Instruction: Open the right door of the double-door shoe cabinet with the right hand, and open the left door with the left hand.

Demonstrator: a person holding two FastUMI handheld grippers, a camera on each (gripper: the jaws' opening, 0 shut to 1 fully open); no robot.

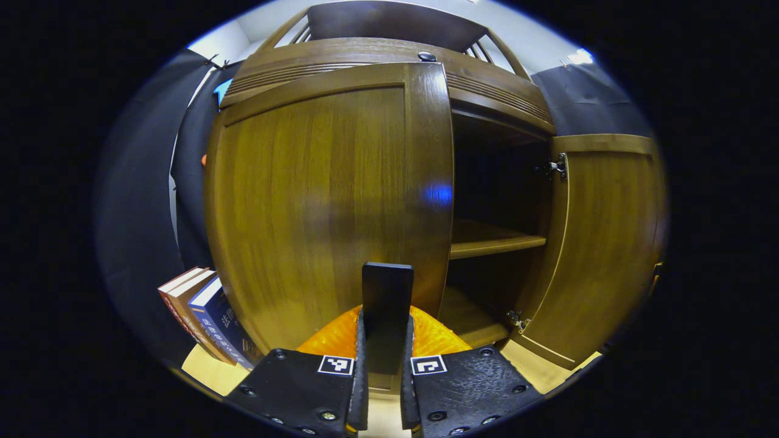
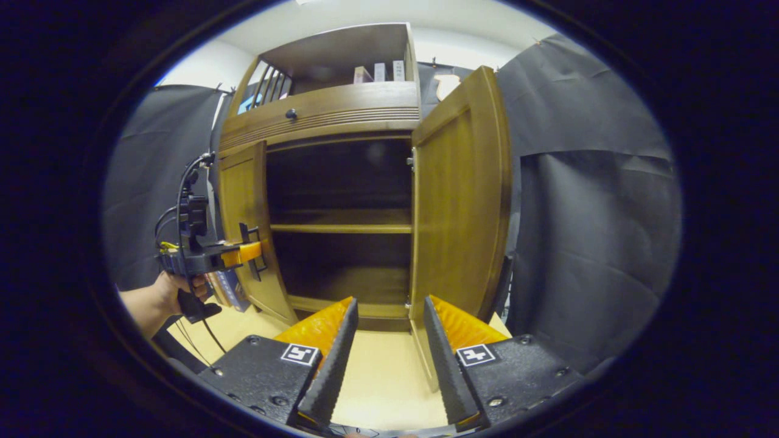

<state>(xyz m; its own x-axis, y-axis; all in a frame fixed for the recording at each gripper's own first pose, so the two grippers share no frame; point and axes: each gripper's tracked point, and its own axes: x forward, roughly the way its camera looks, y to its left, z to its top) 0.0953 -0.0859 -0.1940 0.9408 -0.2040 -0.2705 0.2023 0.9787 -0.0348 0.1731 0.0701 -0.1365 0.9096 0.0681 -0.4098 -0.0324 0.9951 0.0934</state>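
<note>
Right door swung wide, left door caught by its handle and partly open.

The left hand-held gripper (image 1: pixel 384 377) is closed on the dark handle (image 1: pixel 387 304) of the left door (image 1: pixel 316 207), which stands ajar from the shoe cabinet (image 2: pixel 322 109); the right hand-held gripper (image 2: pixel 380 359) hangs with fingers spread and nothing between them, just beside the fully opened right door (image 2: pixel 459 201). I judge the risk is the handle slipping out of the narrow pinch if the pull runs straight back rather than along the hinge arc. The books (image 1: pixel 204 316) leaning by the cabinet's left side crowd the door's swing and could be knocked over. The tabletop (image 2: pixel 377 377) in front offers open room for backing away.
</note>
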